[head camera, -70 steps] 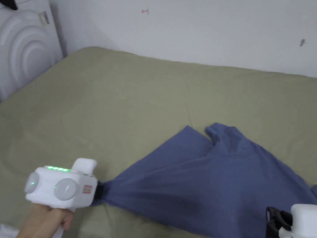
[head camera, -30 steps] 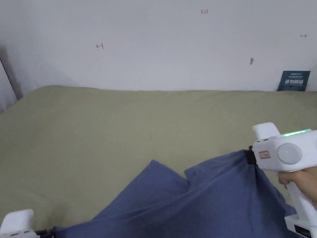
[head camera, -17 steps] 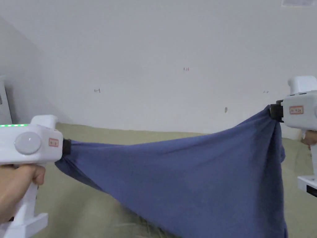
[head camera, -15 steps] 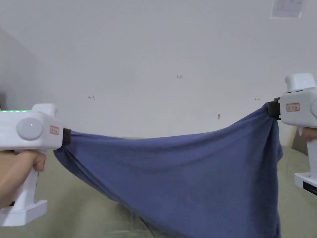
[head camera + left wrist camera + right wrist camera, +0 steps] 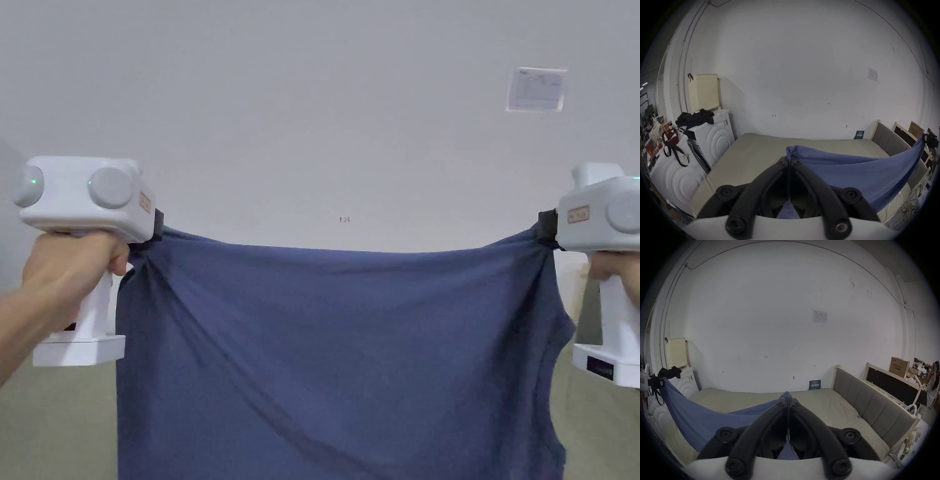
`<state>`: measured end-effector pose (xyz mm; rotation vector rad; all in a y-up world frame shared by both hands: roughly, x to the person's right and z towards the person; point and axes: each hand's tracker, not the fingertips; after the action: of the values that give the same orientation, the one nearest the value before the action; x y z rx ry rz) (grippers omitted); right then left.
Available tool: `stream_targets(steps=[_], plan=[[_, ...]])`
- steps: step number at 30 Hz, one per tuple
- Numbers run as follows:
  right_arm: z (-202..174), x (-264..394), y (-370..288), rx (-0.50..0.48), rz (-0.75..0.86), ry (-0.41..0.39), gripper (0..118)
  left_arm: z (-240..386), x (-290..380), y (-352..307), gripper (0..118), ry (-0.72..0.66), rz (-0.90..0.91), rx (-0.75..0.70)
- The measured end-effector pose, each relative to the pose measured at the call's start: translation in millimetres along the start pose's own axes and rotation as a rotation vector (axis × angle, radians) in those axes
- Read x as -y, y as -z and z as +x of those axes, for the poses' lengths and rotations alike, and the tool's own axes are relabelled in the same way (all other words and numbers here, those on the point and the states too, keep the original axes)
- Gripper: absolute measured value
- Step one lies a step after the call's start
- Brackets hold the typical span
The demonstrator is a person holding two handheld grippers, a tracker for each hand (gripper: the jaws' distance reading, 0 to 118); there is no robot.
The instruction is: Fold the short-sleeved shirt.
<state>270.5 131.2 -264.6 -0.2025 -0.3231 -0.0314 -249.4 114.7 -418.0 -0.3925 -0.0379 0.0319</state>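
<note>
Above the bed, both tongs raised at matching height:
Left gripper (image 5: pixel 154 226): jaws pressed together on one top corner of the blue shirt (image 5: pixel 337 362); a fold of cloth bunches at the tips in the left gripper view (image 5: pixel 789 160).
Right gripper (image 5: pixel 546 230): jaws clamped on the opposite top corner; cloth pinched between the tips in the right gripper view (image 5: pixel 787 400).
Left hand (image 5: pixel 69 272): wrapped round the white handle.
Right hand (image 5: pixel 615 267): on its handle, partly cut off by the picture edge.
Shirt position: stretched taut between the two tongs, hanging down as a flat sheet in front of the person, with diagonal creases running from the left corner.
Bed (image 5: pixel 826 407): olive-green cover, below and behind the shirt.
Wall (image 5: pixel 325 112): white, with a paper sheet (image 5: pixel 537 89) fixed high on the right.
</note>
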Motion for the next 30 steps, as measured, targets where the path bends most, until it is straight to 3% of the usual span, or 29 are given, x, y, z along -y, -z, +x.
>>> stream_targets(steps=[15, 19, 30], plan=[[-23, -64, 114, 0.029, 0.034, -0.083, 3, 39, -69, 80, 1, 0.092, 0.065, -0.105], [-29, -84, 142, 0.046, 0.058, -0.071, 3, 48, -93, 100, 1, 0.034, 0.082, -0.104], [-48, -104, 215, 0.066, 0.086, -0.109, 3, 61, -110, 181, 1, 0.081, 0.103, -0.188]])
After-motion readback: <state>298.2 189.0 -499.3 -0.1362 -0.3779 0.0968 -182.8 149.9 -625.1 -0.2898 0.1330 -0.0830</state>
